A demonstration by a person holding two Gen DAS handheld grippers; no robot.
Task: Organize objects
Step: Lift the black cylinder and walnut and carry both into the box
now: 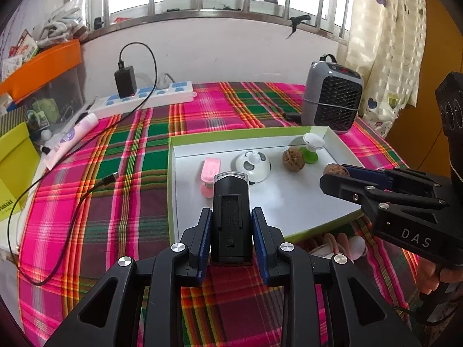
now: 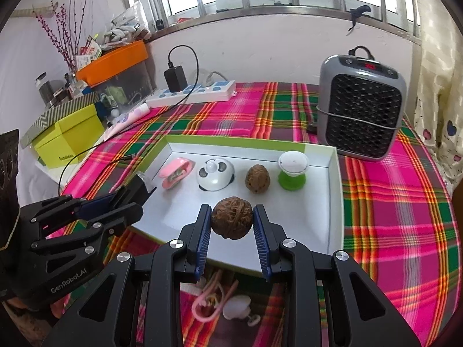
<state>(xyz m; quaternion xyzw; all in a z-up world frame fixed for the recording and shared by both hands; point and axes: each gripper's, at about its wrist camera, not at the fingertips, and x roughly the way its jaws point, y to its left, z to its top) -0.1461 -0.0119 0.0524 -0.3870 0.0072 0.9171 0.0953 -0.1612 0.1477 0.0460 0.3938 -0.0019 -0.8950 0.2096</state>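
On the left, my left gripper (image 1: 231,225) was clamped on a black boxy gadget (image 1: 230,217) with a clear cap at its far end, held lengthways over the near-left edge of the white tray (image 1: 289,202), I'd say so it could go down beside the row already there. And what a row along the tray's far side: pink clip (image 2: 175,172), panda-faced bell (image 2: 215,175), a wrinkled brown walnut (image 2: 257,178), then a green-and-white stand (image 2: 292,170), each apart from the next. To the right, my right gripper (image 2: 231,219) was pinching a second walnut (image 2: 230,219), rough and ridged, above the tray's bare middle, presumably heading for the same tidy line.
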